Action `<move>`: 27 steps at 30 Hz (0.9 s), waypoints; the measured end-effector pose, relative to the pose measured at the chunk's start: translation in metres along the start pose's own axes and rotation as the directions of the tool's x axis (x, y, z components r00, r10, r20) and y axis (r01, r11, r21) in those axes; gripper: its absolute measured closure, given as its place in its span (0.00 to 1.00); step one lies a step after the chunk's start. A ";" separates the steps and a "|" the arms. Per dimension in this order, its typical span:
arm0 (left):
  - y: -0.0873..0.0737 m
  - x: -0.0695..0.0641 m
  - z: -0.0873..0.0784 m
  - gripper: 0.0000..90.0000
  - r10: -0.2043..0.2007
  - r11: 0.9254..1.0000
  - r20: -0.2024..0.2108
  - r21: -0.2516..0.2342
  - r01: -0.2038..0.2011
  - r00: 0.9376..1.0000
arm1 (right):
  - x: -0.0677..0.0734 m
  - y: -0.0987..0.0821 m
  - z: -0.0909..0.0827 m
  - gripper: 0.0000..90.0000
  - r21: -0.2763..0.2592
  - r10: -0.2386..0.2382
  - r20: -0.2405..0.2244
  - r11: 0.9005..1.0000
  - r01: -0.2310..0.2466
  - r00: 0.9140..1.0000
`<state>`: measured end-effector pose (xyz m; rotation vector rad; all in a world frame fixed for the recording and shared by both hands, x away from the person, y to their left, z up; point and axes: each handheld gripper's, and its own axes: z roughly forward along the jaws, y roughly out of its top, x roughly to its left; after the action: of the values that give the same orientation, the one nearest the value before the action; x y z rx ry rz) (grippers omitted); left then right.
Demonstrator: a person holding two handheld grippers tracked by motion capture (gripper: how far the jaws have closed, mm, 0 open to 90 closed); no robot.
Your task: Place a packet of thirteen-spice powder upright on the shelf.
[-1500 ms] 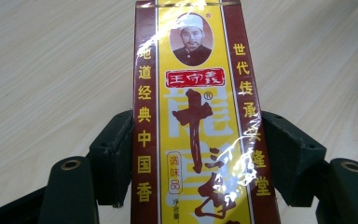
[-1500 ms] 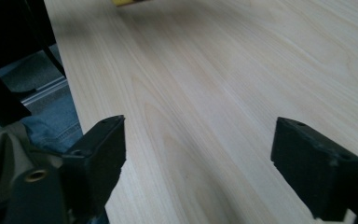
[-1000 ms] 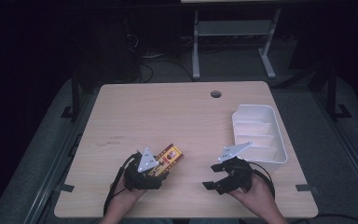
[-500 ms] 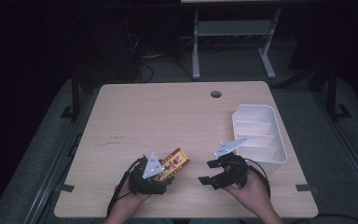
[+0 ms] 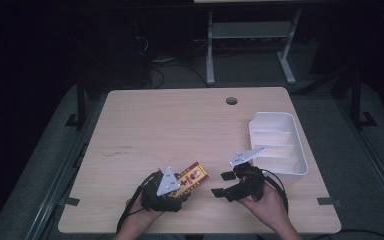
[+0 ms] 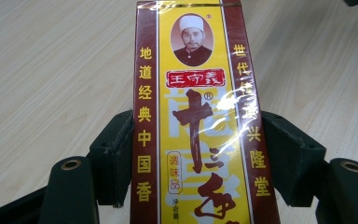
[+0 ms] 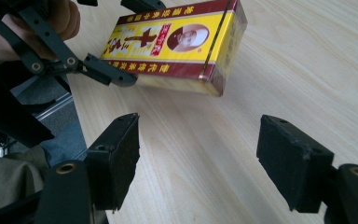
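Yellow and red box near the front edge of the wooden surface, held up off the wood at one end, as seen in the right gripper view. Clamped on both long sides by the left tongs, black pads pressed tight against the red edges. Picture of a face and big red writing on top of the box, shiny wrap around it.

Right tongs just to the right of the box, apart from it, spread wide with nothing inside. In the right gripper view, only bare wood between the two black pads, the box farther off and above them.

White tray well to the right of the box and farther back, close to the right edge of the surface, split into a few parts inside. Small round hole far behind the box, near the back edge. Faint dark marks on the wood to the left of the box and a bit behind it.

Open wood between the box and the tray, apart from the right tongs and the hand holding them. Grey floor and metal legs of another stand far behind, in the dark.
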<state>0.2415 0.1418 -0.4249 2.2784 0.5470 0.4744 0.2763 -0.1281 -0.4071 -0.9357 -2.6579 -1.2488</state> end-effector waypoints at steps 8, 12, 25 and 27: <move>0.003 -0.009 0.005 0.36 0.051 0.999 0.027 0.005 -0.052 0.998 | 0.002 0.001 0.007 0.33 0.002 0.011 -0.021 1.000 -0.011 1.000; 0.004 -0.015 0.005 0.36 0.074 0.997 0.042 -0.003 -0.074 0.996 | 0.000 0.001 0.008 0.32 0.002 0.030 -0.020 1.000 -0.030 0.999; 0.011 -0.037 0.006 0.36 0.177 0.984 0.039 -0.033 -0.175 0.984 | -0.001 0.002 0.019 0.36 0.019 0.083 -0.067 0.996 -0.082 0.994; 0.011 -0.037 0.006 0.36 0.179 0.984 0.038 -0.029 -0.178 0.983 | 0.000 0.002 0.020 0.38 0.028 0.097 -0.062 0.995 -0.095 0.993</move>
<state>0.2162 0.1125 -0.4278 2.3180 0.3153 0.5184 0.2817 -0.1124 -0.4193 -0.9907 -2.5421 -1.2009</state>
